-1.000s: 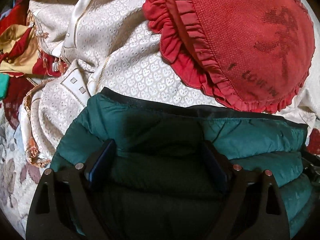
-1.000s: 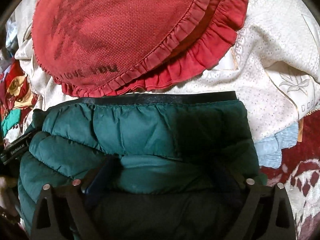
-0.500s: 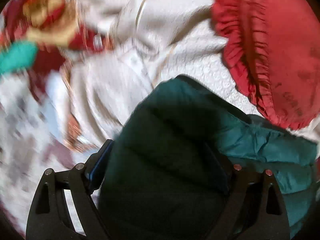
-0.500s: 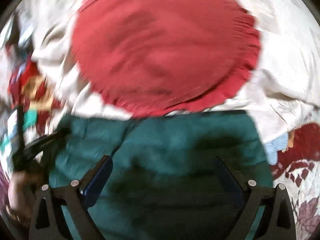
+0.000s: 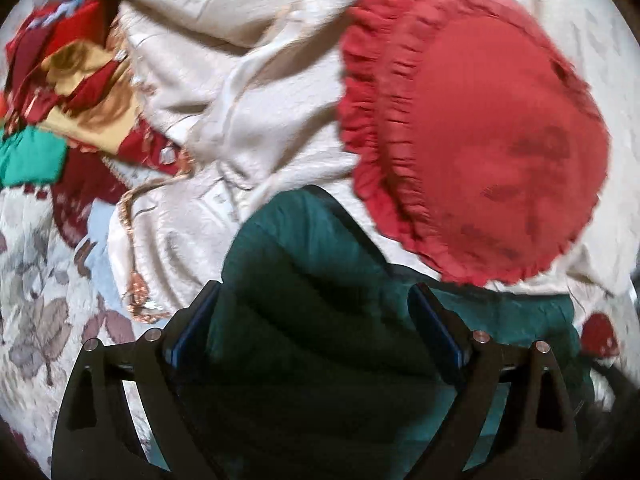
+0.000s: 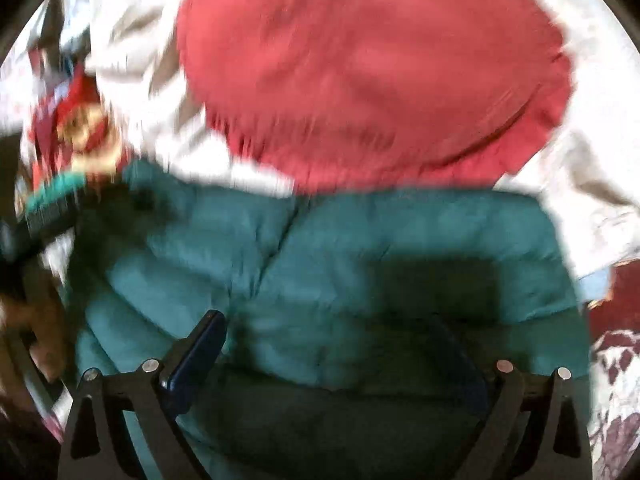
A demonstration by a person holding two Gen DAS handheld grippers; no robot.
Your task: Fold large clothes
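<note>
The green jacket (image 5: 304,280) is seen already gathered into a thick, layered bundle, lying on the cream cover (image 5: 248,92) just in front of the red cushion (image 5: 480,128), so most of the folding is judged done. The left gripper (image 5: 316,308) is spread wide with the bundle's end bulging between its fingers, its jaws having just been opening, though whether the pads press on the fabric cannot be told; the right gripper (image 6: 340,344) is likewise wide around the bundle's other end, its far finger lost in shadow. What is judged left is little more than releasing the bundle and perhaps squaring it.
</note>
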